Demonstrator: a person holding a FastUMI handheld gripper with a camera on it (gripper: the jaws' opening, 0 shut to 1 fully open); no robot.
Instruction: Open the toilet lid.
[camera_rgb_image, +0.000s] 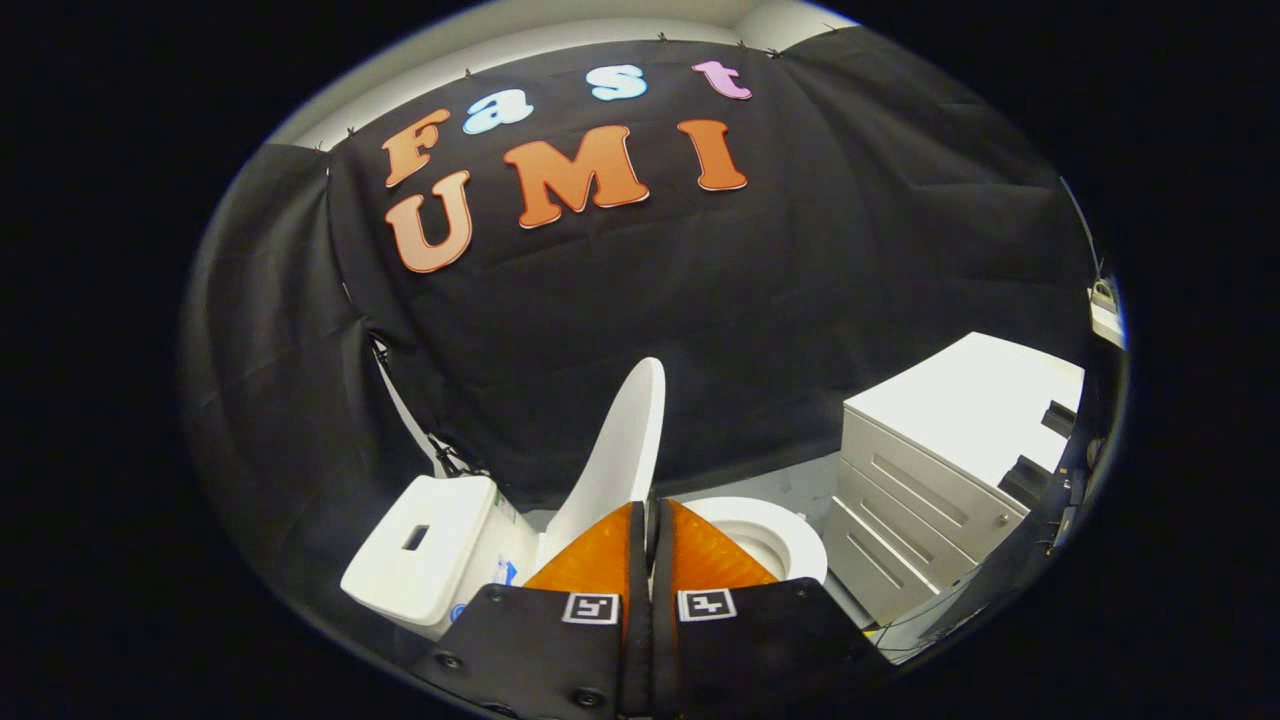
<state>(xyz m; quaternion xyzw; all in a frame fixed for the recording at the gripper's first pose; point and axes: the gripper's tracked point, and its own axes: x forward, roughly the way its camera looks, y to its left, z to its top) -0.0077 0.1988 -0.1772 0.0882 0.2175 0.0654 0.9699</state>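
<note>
The gripper (650, 505) is sitting low over the toilet, and its two fingers (600, 555) are pressing close together, only a thin dark slit showing between them. The lid (622, 450) is standing nearly upright, rising just ahead of the fingertips and leaning slightly back toward the tank (425, 545). Its lower edge is dropping in right where the fingertips meet, so it is looking pinched between them, though the contact itself is hidden behind the fingers and I cannot tell for sure that both are pressing on it.

To the right of the fingers, the seat (790, 535) is lying flat, its ring curving around the open bowl (748, 535). The tank is sitting to the left, with a small dark rectangular button recess on its top. Beyond the toilet, the black cloth (700, 330) is hanging as the backdrop. Off to the right, well apart from the toilet, a white drawer cabinet (940, 470) is standing on the pale floor (790, 485), showing stacked drawer fronts.
</note>
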